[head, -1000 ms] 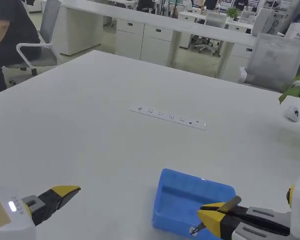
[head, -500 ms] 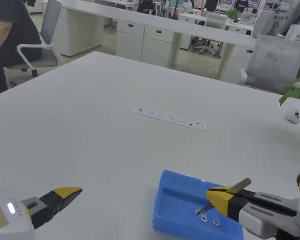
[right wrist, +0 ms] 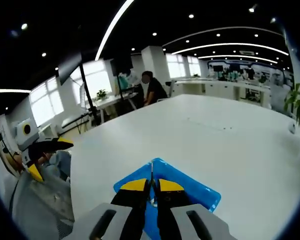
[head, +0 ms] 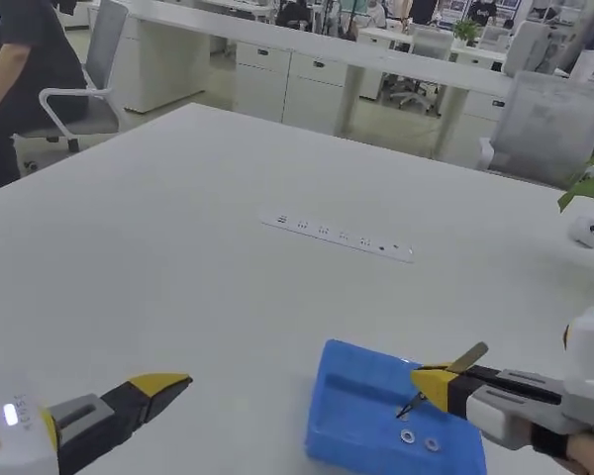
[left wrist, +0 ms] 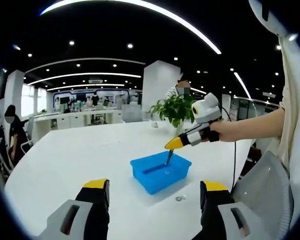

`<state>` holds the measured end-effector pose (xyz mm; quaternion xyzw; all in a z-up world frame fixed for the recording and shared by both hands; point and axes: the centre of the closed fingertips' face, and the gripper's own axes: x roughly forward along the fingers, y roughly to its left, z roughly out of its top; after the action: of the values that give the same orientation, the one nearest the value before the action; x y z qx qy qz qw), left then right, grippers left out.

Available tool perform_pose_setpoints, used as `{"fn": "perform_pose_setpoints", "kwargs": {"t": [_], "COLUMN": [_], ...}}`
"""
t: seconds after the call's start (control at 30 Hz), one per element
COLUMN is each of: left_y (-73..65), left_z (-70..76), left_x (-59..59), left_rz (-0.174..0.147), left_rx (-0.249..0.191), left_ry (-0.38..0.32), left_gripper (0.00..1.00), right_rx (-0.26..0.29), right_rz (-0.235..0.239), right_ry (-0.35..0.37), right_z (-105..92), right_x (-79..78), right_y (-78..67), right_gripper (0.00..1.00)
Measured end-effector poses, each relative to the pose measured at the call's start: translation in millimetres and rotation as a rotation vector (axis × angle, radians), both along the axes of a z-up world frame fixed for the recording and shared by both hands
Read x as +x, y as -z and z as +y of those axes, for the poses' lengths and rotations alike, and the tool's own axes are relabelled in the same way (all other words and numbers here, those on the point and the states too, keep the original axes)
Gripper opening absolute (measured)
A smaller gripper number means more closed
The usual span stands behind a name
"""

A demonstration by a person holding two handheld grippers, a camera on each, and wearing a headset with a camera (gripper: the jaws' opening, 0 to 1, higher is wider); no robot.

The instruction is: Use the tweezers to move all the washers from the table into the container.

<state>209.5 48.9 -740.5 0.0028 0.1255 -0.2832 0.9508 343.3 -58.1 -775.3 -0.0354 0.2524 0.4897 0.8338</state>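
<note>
Washers (head: 407, 435) are found in two places: two lie on the floor of the blue container (head: 322, 426), and a few more (small and close together) are seen on the white table (head: 178, 247) just beside its wall in the left gripper view. The tweezers (head: 412, 404) are clamped between the right gripper's (head: 431, 380) jaws, with their tips lowered into the container near the washers. The left gripper (head: 168, 384) is held well apart over the table, its jaws spread wide and grasping nothing.

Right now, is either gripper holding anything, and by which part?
The right gripper is shut on the tweezers around mid-length, their tips pointing down into the blue container. The left gripper is open, holding nothing.
</note>
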Motion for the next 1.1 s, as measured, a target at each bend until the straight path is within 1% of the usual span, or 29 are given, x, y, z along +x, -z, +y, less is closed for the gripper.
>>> {"fn": "perform_pose_setpoints", "kwargs": {"t": [0.03, 0.1, 0.2, 0.3, 0.37, 0.5, 0.67, 0.8, 0.83, 0.87, 0.97, 1.03, 1.1], "left_y": [-3.2, -6.5, -8.2, -8.5, -8.5, -5.3, -6.0, -2.6, 0.3, 2.2, -0.7, -0.9, -0.6], "left_z": [-0.9, -1.1, -1.9, -3.4, -4.5, -6.2, -3.5, -2.4, -1.8, -1.8, -2.8, -2.2, -1.4], "left_x": [0.1, 0.7, 1.2, 1.2, 0.9, 0.5, 1.0, 1.1, 1.3, 0.7, 0.9, 0.9, 1.1], "left_rz": [-0.008, -0.019, -0.02, -0.02, -0.024, -0.014, -0.017, -0.009, -0.002, 0.009, -0.008, -0.005, -0.006], "left_rx": [-0.019, -0.039, -0.058, -0.063, -0.057, -0.039, -0.038, -0.01, 0.008, 0.016, 0.009, 0.003, 0.007], "left_ry": [0.0, -0.004, -0.007, -0.005, -0.003, 0.003, -0.008, -0.011, -0.012, -0.011, -0.007, -0.008, -0.011], "left_gripper": [0.77, 0.78, 0.8, 0.82, 0.82, 0.83, 0.82, 0.8, 0.79, 0.78, 0.78, 0.78, 0.78], "right_rx": [-0.008, -0.016, -0.028, -0.044, -0.058, -0.076, -0.089, -0.101, -0.102, -0.103, -0.109, -0.113, -0.12], "right_rz": [0.004, 0.01, 0.016, 0.022, 0.028, 0.036, 0.046, 0.046, 0.047, 0.048, 0.051, 0.052, 0.057], "right_ry": [-0.004, -0.007, -0.013, -0.022, -0.027, -0.033, -0.033, -0.04, -0.041, -0.041, -0.041, -0.042, -0.045], "right_z": [0.4, -0.1, 0.9, 2.2, 2.6, 4.3, 6.6, 8.1, 8.2, 8.6, 9.0, 9.5, 9.2], "right_x": [0.9, 5.4, 9.6, 12.0, 12.8, 13.8, 15.0, 15.7, 16.2, 16.9, 18.4, 18.4, 17.8], "right_y": [2.4, 7.1, 12.1, 18.8, 24.0, 32.1, 37.7, 39.7, 40.0, 40.6, 42.7, 43.9, 46.5], "right_gripper": [0.03, 0.03, 0.03, 0.03, 0.03, 0.03, 0.03, 0.03, 0.03, 0.03, 0.03, 0.03, 0.03]}}
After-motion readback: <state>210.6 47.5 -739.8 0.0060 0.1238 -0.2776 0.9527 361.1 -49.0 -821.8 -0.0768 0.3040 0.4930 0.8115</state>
